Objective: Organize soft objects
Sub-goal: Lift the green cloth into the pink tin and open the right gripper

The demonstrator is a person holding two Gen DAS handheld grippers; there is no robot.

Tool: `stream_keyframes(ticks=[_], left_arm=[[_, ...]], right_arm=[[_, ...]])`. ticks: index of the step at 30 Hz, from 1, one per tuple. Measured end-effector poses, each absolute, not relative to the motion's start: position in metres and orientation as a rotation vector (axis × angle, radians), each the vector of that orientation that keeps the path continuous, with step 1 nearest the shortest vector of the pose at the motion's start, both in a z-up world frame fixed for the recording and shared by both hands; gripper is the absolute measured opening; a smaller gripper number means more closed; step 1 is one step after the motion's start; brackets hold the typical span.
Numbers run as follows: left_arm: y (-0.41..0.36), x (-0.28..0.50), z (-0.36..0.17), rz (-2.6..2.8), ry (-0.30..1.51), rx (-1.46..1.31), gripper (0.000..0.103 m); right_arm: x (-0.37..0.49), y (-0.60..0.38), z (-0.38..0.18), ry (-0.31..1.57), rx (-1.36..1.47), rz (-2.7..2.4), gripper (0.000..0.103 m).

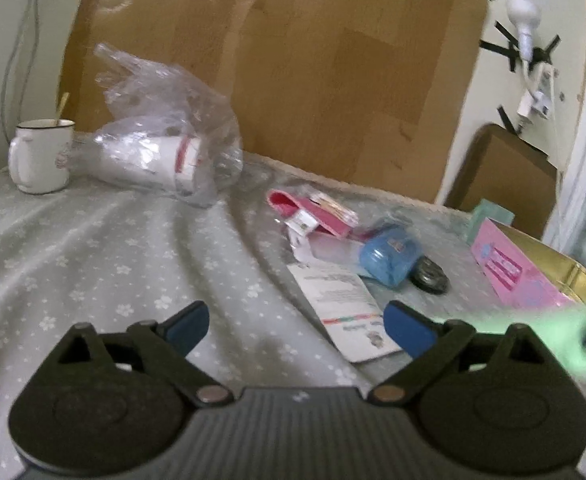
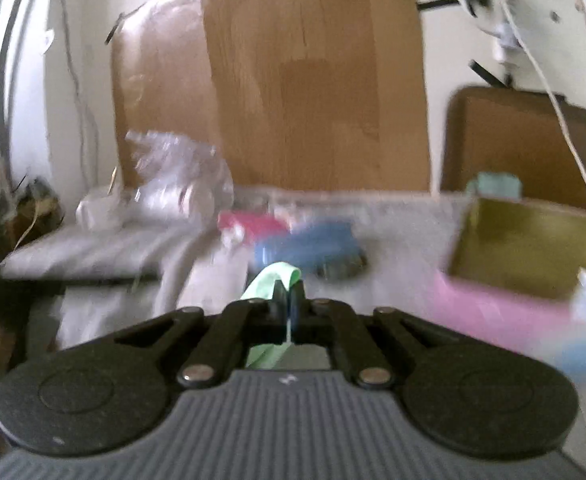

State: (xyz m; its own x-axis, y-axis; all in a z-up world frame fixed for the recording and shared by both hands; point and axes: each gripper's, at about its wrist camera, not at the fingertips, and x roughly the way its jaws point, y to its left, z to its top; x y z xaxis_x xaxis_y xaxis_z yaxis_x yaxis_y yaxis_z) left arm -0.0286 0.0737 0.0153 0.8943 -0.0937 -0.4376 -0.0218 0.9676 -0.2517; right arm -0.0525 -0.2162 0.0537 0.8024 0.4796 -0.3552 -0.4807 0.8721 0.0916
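Two wrist views frame my work over a tabletop (image 1: 93, 248) draped in flower-print cloth. From the left wrist, my left hand-held gripper (image 1: 297, 326) hangs spread wide above the cloth with nothing between its blue pads (image 1: 187, 326). A white mug (image 1: 41, 156) and a clear plastic bag (image 1: 165, 136) sit toward the far left corner; a blue pouch (image 1: 391, 258) and pink items (image 1: 313, 212) cluster mid-table; a pink box (image 1: 513, 268) lies at the right edge. A green cloth strip (image 1: 553, 336) blurs past at lower right. From the right wrist, much blurred, my right hand-held gripper (image 2: 289, 296) is pressed together, pinching that green cloth strip (image 2: 271, 282), which drapes over and below the fingers, above the tabletop's near side.
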Motion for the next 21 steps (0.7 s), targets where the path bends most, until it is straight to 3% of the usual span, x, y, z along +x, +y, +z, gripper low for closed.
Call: stream_keyframes(ticks=[4,6,8,13,15,16,17,18,19,21], left_arm=[[0.062,-0.028,0.018,-0.136,0.543,-0.304,0.097],[0.051,-0.030,0.020,-0.202,0.564,-0.333,0.098],[0.032,-0.032,0.024,-0.264,0.595,-0.322,0.098],[-0.015,-0.029,0.028,-0.369,0.724,-0.254,0.097],[-0.032,-0.022,0.021,-0.410,0.813,-0.257,0.093],[-0.038,-0.021,0.018,-0.426,0.830,-0.258,0.093],[-0.048,-0.024,0.018,-0.423,0.808,-0.218,0.087],[-0.056,-0.024,0.017,-0.439,0.805,-0.181,0.077],[-0.061,-0.025,0.018,-0.453,0.790,-0.170,0.056],[-0.062,-0.019,0.020,-0.530,0.823,-0.249,0.040]], right_arm=[[-0.094,-0.241,0.023,0.463,-0.081,0.480,0.010],[-0.102,-0.246,0.013,0.480,-0.104,0.459,0.025],[-0.104,-0.250,0.010,0.489,-0.070,0.478,0.060],[-0.096,-0.233,0.011,0.448,-0.092,0.523,0.073],[-0.085,-0.224,0.007,0.486,-0.126,0.527,0.071],[-0.081,-0.220,0.002,0.523,-0.138,0.522,0.060],[-0.074,-0.216,-0.004,0.568,-0.134,0.534,0.031],[-0.072,-0.216,-0.006,0.552,-0.094,0.550,0.013],[-0.071,-0.214,-0.007,0.540,-0.098,0.546,0.008],[-0.070,-0.211,-0.006,0.532,-0.114,0.528,0.007]])
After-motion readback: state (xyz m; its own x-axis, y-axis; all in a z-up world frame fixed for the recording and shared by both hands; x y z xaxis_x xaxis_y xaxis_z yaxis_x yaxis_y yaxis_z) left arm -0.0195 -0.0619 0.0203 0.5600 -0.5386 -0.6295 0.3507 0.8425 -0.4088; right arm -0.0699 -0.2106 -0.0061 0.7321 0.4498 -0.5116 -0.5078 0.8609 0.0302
